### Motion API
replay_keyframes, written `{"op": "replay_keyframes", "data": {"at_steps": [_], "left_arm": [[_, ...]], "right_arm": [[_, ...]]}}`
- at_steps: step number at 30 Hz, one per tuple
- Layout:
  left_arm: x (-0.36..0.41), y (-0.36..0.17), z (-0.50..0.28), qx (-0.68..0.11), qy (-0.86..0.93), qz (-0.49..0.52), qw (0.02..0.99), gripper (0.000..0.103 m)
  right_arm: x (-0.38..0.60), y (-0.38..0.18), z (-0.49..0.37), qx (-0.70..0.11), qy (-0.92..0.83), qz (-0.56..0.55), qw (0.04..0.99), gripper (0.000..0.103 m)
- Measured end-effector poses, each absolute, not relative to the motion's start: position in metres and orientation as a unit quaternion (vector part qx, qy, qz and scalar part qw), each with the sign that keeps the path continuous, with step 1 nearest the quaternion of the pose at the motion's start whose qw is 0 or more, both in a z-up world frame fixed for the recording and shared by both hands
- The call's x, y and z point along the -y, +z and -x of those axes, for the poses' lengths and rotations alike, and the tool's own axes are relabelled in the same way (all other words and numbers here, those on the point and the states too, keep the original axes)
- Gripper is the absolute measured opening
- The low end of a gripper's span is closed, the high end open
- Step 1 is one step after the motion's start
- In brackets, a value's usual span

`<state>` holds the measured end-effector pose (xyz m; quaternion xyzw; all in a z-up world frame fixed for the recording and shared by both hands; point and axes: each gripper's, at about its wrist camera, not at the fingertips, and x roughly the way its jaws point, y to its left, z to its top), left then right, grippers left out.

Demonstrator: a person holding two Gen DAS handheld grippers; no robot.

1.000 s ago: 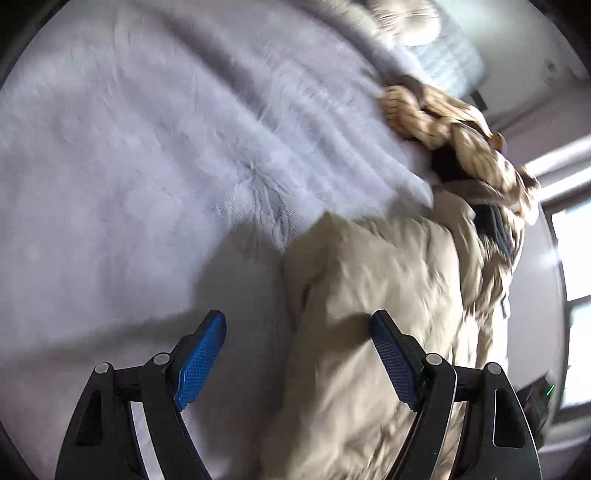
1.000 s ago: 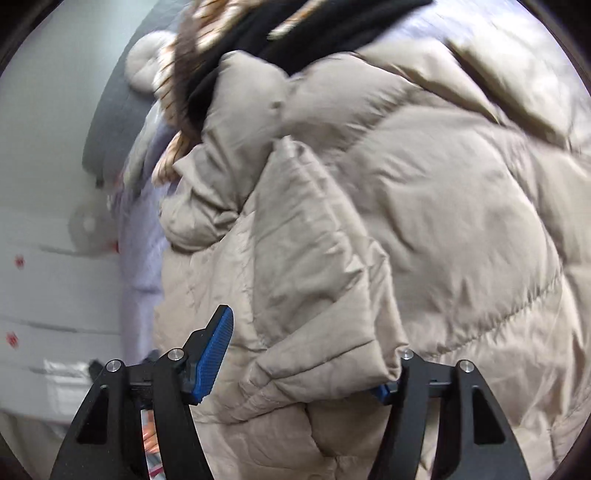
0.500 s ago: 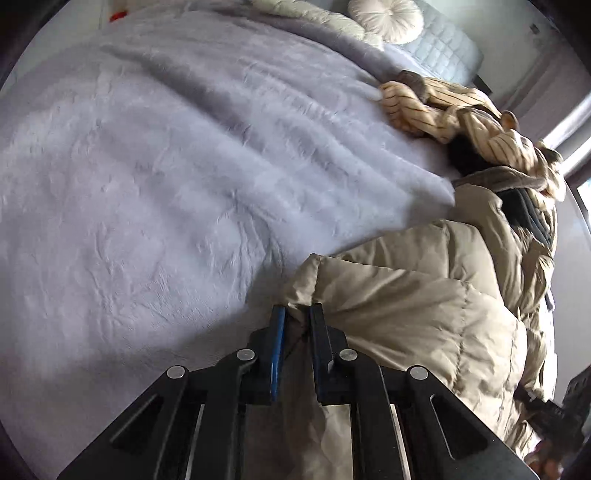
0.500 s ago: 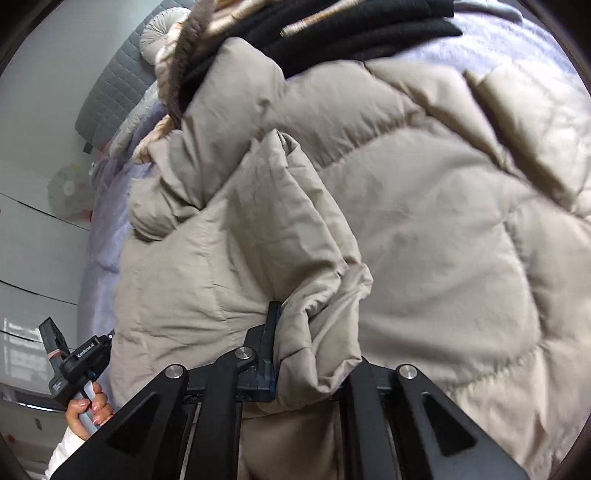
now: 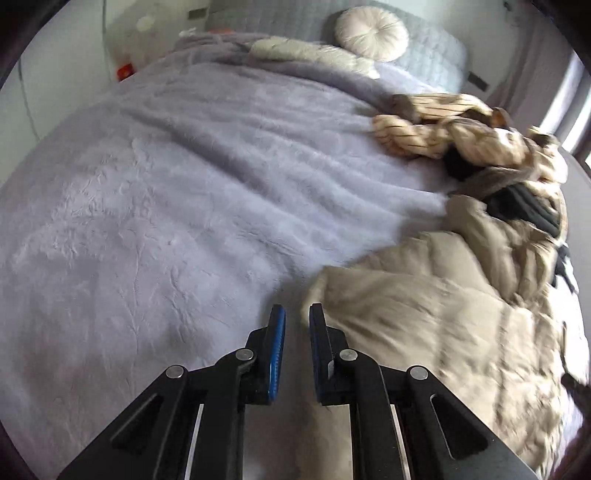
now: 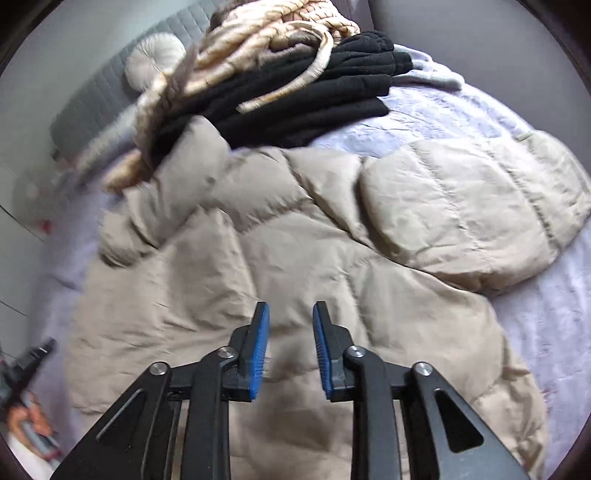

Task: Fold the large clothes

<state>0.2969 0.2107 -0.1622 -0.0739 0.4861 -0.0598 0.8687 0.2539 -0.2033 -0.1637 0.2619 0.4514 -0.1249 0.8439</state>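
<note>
A large beige puffer jacket lies spread on the lilac bed cover; in the left wrist view it fills the lower right. My left gripper hangs just left of the jacket's near corner, jaws a narrow gap apart with nothing between them. My right gripper hovers above the middle of the jacket, jaws slightly apart and empty. The view is blurred by motion.
A pile of other clothes lies beyond the jacket: a cream striped garment and a black knit garment. A round cream cushion and grey headboard stand at the far end. The other hand-held gripper shows at lower left.
Both grippers were shut on folds of the jacket half a second ago; both have let go, parted slightly and pulled back. The jacket now lies flatter on the bed.
</note>
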Motion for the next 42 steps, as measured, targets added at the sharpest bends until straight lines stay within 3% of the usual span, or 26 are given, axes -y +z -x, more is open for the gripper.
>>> {"op": "replay_keyframes", "data": {"at_steps": [4, 11, 20, 22, 24, 29, 30, 31, 33, 42], "left_arm": [[-0.188, -0.166, -0.265, -0.499, -0.098, 0.058, 0.859, 0.015], [-0.164, -0.209, -0.252, -0.522, -0.078, 0.015, 0.849, 0.015], [-0.156, -0.185, -0.236, -0.53, -0.073, -0.006, 0.845, 0.015], [-0.148, -0.175, -0.224, -0.53, -0.078, -0.016, 0.844, 0.015], [-0.139, -0.168, -0.216, -0.53, -0.078, -0.025, 0.844, 0.015], [-0.109, -0.155, -0.19, -0.539, -0.092, -0.024, 0.837, 0.015], [-0.101, -0.153, -0.183, -0.544, -0.096, -0.023, 0.834, 0.019], [-0.096, -0.152, -0.179, -0.547, -0.099, -0.022, 0.831, 0.052], [-0.085, -0.145, -0.166, -0.54, -0.1, -0.021, 0.836, 0.093], [-0.018, -0.137, -0.132, -0.548, -0.141, -0.067, 0.822, 0.095]], "right_arm": [[0.185, -0.162, -0.289, -0.452, -0.054, -0.237, 0.858, 0.017], [0.197, -0.225, -0.326, -0.496, -0.069, -0.251, 0.829, 0.01], [0.224, -0.201, -0.295, -0.474, -0.104, -0.314, 0.816, 0.015], [0.226, -0.194, -0.282, -0.473, -0.096, -0.326, 0.813, 0.018], [0.229, -0.188, -0.267, -0.473, -0.089, -0.34, 0.808, 0.03], [0.234, -0.173, -0.203, -0.479, -0.067, -0.363, 0.796, 0.043], [0.237, -0.171, -0.193, -0.481, -0.064, -0.365, 0.795, 0.048], [0.238, -0.17, -0.183, -0.483, -0.061, -0.366, 0.793, 0.051], [0.242, -0.168, -0.166, -0.484, -0.059, -0.368, 0.792, 0.056], [0.282, -0.165, -0.122, -0.479, -0.056, -0.393, 0.783, 0.073]]}}
